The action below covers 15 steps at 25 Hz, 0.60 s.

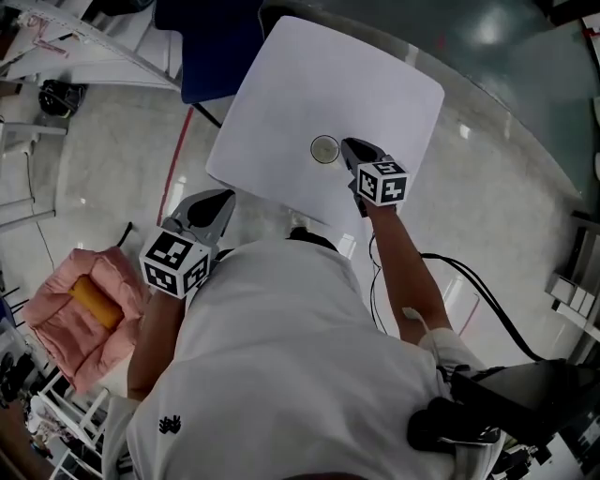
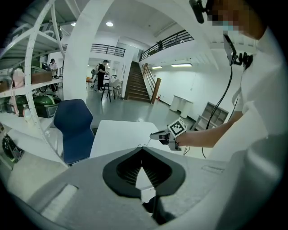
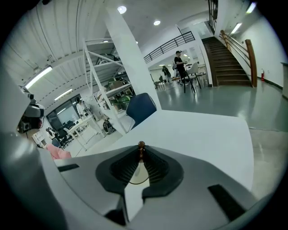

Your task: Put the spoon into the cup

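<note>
Ceiling lights (image 3: 121, 9) wash everything evenly; glare streaks the glossy floor (image 1: 487, 28); both gripper views bow and darken at their edges.

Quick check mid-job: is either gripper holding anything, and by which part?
The right gripper pinches the spoon between its tips, just below the brown knob at the handle's end. The left gripper holds nothing.

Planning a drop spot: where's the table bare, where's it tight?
Bare: all the table beyond the cup, up to the edge by the blue chair. Tight: right at the cup, where the right gripper holds the spoon.
</note>
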### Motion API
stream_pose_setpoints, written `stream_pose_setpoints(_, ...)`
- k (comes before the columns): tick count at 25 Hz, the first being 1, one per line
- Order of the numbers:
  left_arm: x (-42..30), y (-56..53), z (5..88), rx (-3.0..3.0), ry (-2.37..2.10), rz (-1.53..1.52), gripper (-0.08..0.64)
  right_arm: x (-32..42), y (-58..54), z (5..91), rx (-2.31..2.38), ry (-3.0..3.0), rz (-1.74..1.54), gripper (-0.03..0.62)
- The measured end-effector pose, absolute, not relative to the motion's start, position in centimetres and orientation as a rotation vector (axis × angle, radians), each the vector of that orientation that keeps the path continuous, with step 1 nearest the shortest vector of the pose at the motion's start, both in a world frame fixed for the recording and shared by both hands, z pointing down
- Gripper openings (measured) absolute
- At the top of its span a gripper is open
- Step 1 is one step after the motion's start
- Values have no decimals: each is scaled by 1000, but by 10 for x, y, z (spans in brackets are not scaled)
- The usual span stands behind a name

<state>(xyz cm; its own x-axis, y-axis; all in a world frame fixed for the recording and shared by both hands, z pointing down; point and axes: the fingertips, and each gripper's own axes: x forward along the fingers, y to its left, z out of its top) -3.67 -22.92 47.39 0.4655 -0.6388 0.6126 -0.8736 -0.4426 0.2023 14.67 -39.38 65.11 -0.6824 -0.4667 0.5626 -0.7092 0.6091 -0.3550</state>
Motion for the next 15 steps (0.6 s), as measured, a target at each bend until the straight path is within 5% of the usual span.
stream_pose_setpoints(15, -51, -247, 481, 2118, -1317, 640, 11, 121, -410, 707, 793, -2382, 807, 44)
